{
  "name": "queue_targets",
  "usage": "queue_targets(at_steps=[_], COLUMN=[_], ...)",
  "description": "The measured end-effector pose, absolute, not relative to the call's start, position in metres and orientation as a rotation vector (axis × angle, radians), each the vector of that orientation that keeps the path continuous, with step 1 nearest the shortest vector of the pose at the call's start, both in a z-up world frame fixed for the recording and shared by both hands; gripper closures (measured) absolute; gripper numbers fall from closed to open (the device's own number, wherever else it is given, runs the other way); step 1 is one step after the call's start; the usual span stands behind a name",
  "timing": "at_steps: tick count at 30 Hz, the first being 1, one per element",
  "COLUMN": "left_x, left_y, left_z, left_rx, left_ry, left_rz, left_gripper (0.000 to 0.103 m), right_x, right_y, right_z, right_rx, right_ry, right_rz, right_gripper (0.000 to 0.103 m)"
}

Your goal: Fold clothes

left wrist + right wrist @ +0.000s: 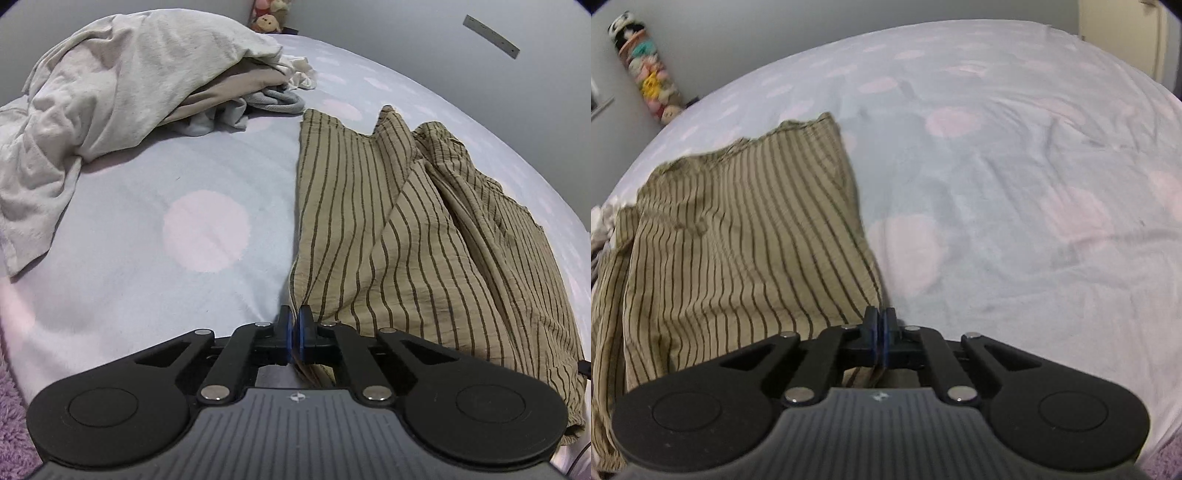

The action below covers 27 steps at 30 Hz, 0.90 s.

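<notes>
A tan garment with dark stripes [406,229] lies on the bed, stretching away from me; it also shows in the right wrist view [738,229]. My left gripper [294,317] is shut on the near left corner of the striped garment, with cloth pinched between the blue pads. My right gripper [881,319] is shut on the garment's near right corner. The cloth is folded over on itself with ridges along its length.
The bed sheet [155,258] is pale blue with pink dots. A heap of cream and grey clothes [110,99] lies at the far left. Stuffed toys [646,70] stand by the grey wall. A purple fluffy rug [11,417] shows at the lower left.
</notes>
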State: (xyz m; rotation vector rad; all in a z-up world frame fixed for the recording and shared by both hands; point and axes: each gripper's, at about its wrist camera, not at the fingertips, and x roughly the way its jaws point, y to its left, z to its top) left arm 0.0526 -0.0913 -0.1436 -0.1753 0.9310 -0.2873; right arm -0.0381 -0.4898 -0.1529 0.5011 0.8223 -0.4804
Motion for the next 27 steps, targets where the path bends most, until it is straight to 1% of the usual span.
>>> queue_targets(at_steps=[1, 2, 3, 4, 5, 6, 9, 11, 12, 13, 16, 18, 24, 27], left_x=[0.054, 0.055, 0.057, 0.061, 0.065, 0.073, 0.102, 0.123, 0.134, 0.146, 0.181, 0.202, 0.246, 0.257], left_y=[-0.089, -0.087, -0.084, -0.083, -0.082, -0.082, -0.086, -0.092, -0.096, -0.101, -0.113, -0.12, -0.137, -0.142], left_z=[-0.142, -0.14, -0.136, -0.131, -0.126, -0.123, -0.112, -0.109, -0.108, -0.108, -0.114, -0.12, -0.146, -0.153], left_rx=[-0.19, -0.204, -0.215, -0.217, -0.215, -0.211, -0.183, -0.157, -0.147, -0.137, -0.13, -0.132, -0.155, -0.166], left_ry=[0.932, 0.932, 0.925, 0.915, 0.904, 0.898, 0.887, 0.874, 0.87, 0.868, 0.878, 0.886, 0.914, 0.893], left_rz=[-0.291, -0.295, -0.296, -0.295, -0.297, -0.306, -0.34, -0.369, -0.382, -0.394, -0.425, -0.437, -0.425, -0.435], left_gripper=[0.096, 0.088, 0.085, 0.084, 0.083, 0.083, 0.082, 0.075, 0.073, 0.072, 0.071, 0.066, 0.066, 0.066], right_x=[-0.041, -0.044, -0.047, -0.05, -0.052, -0.054, -0.045, -0.032, -0.023, -0.014, 0.014, 0.037, 0.106, 0.138], right_y=[-0.49, -0.489, -0.489, -0.49, -0.491, -0.49, -0.495, -0.504, -0.51, -0.515, -0.529, -0.539, -0.57, -0.577], right_z=[-0.15, -0.146, -0.143, -0.138, -0.133, -0.128, -0.118, -0.116, -0.115, -0.115, -0.114, -0.117, -0.128, -0.132], right_rx=[0.507, 0.513, 0.519, 0.516, 0.513, 0.492, 0.438, 0.426, 0.431, 0.436, 0.424, 0.412, 0.383, 0.337], right_ry=[0.807, 0.792, 0.776, 0.761, 0.747, 0.74, 0.74, 0.745, 0.747, 0.75, 0.738, 0.74, 0.747, 0.755], right_rz=[-0.469, -0.458, -0.446, -0.437, -0.428, -0.422, -0.391, -0.372, -0.359, -0.346, -0.315, -0.302, -0.292, -0.29], right_gripper=[0.092, 0.09, 0.087, 0.083, 0.075, 0.072, 0.072, 0.072, 0.072, 0.071, 0.066, 0.065, 0.064, 0.064])
